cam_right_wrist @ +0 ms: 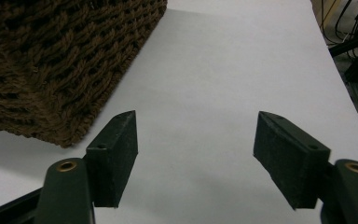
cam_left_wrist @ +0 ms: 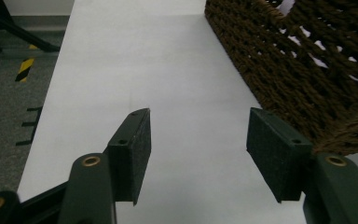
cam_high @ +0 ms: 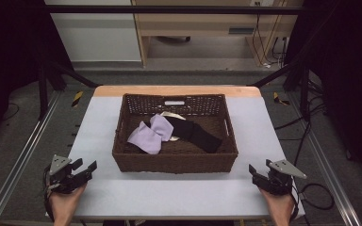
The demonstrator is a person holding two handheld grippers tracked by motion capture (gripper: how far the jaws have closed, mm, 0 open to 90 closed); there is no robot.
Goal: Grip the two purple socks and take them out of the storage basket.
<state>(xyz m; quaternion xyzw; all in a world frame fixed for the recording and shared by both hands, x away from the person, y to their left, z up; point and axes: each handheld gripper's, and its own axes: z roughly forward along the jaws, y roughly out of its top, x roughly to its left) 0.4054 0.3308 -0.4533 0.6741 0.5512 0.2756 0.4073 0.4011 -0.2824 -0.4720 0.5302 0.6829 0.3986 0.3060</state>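
Centrally on the pale, smooth table stands a rectangular basket of dark brown woven fibre, its walls coarse and openwork, with a small white label on the far inner wall. Inside lie soft fabrics: a lilac cloth, crumpled toward the left, and a black cloth stretching to the right, the two overlapping near the middle, with a sliver of something pale between them that I cannot make out.

Bare tabletop runs all round the basket: a wide strip along the near edge and narrower strips at left and right. A wooden band edges the far side of the table, and metal rails flank it on the floor.

Near the table's near left corner the left gripper hovers with jaws spread wide, gripping nothing; in the left gripper view its flat black pads frame bare table, the basket's corner just beside it. The right gripper sits at the near right corner, likewise spread and empty, apart from the basket.
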